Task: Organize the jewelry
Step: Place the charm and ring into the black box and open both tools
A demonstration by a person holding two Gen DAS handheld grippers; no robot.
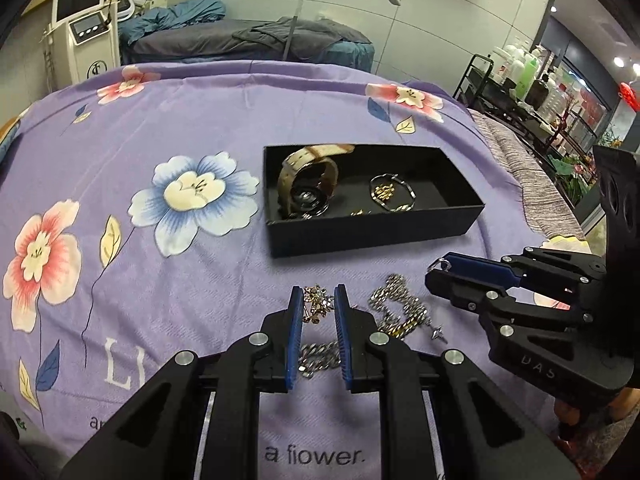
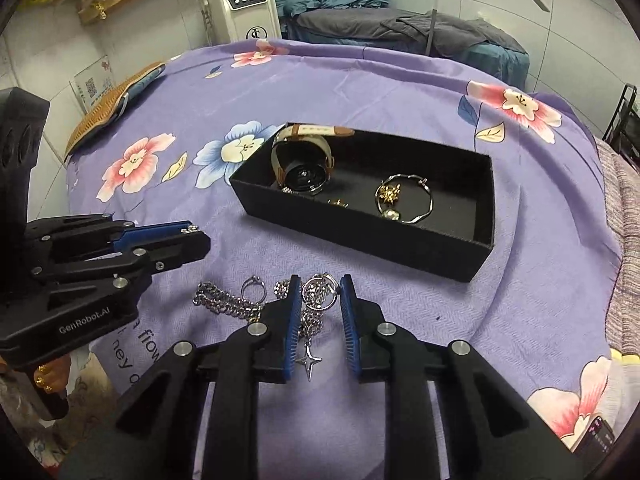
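Observation:
An open black box lies on the purple floral cloth. It holds a beige-strapped watch, a thin bangle with a gold charm and a small gold piece. My left gripper is shut on a small gold flower ornament, just above the cloth. My right gripper is shut on a silver ring. Beneath lie silver chains, a star pendant and another ring.
The cloth covers a padded bed. A woven cushion lies at its far left corner and a phone at the near right. A white machine stands behind, with a cart of bottles to the right.

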